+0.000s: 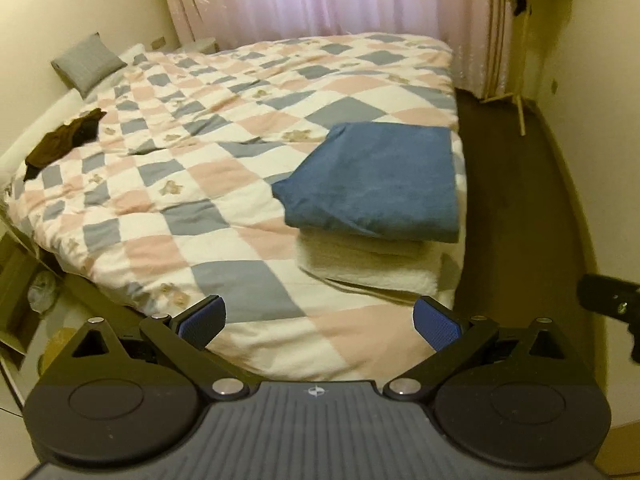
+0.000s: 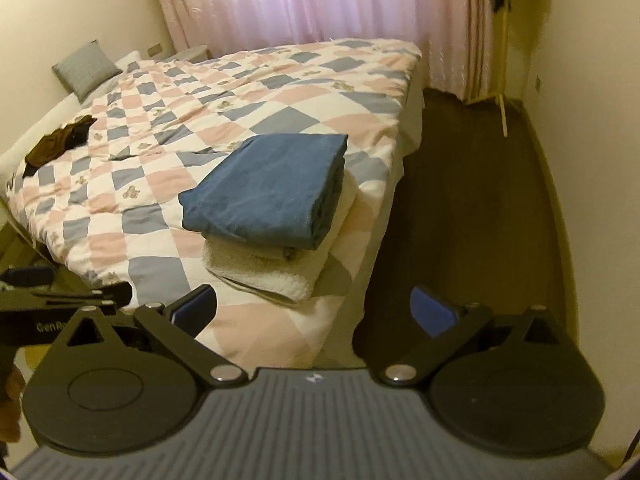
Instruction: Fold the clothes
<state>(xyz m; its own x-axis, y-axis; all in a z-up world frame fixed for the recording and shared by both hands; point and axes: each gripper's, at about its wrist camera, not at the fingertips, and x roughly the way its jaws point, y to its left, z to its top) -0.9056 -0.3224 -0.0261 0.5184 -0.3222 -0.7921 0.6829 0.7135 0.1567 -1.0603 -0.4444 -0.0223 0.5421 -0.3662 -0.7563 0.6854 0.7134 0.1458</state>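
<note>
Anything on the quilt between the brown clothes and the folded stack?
Nothing: only bare checkered quilt lies between the brown clothes and the blue-on-white stack; both views show it.

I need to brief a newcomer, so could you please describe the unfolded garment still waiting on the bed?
On the checkered quilt, look toward the grey pillow. A crumpled dark brown garment lies there, unlike the neatly folded blue and cream stack.
</note>
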